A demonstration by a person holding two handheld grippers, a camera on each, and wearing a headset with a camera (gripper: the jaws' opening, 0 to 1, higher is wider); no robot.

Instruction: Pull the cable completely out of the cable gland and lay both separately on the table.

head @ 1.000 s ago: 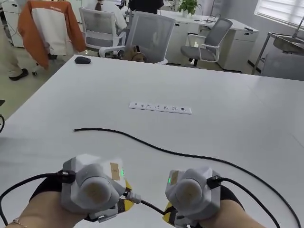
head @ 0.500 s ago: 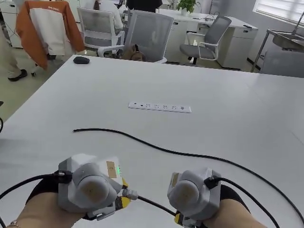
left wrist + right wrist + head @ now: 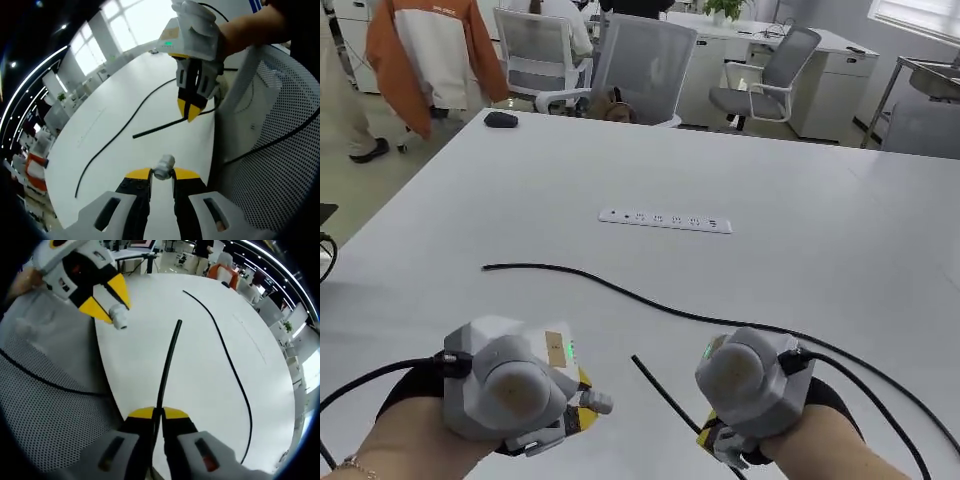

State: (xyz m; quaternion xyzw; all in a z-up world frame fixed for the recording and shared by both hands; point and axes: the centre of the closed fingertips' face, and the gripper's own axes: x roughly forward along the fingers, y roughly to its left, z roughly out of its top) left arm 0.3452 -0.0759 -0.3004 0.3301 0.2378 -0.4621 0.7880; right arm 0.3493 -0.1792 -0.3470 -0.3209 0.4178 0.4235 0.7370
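My left gripper (image 3: 582, 400) is shut on the small white cable gland (image 3: 595, 402) at the lower left of the head view. In the left gripper view the gland (image 3: 164, 167) sits between the yellow jaw tips. My right gripper (image 3: 710, 432), a short way to the right, is shut on the black cable (image 3: 665, 390). The cable's free end points at the gland, apart from it, with a clear gap. In the right gripper view the cable (image 3: 169, 360) rises straight from the jaws, and the left gripper (image 3: 107, 302) holds the gland (image 3: 119, 316) up left. A long run of black cable (image 3: 650, 305) lies across the white table (image 3: 800, 240).
A white power strip (image 3: 665, 220) lies mid-table beyond the cable. A black mouse (image 3: 501, 119) sits at the far left edge. Office chairs (image 3: 640, 65) and a person in an orange jacket (image 3: 430, 50) stand behind the table. Both grippers' own black leads trail toward me.
The cable end has come out of the gland. The two grippers have drawn apart, the right one moving right with the cable; the camera has shifted slightly.
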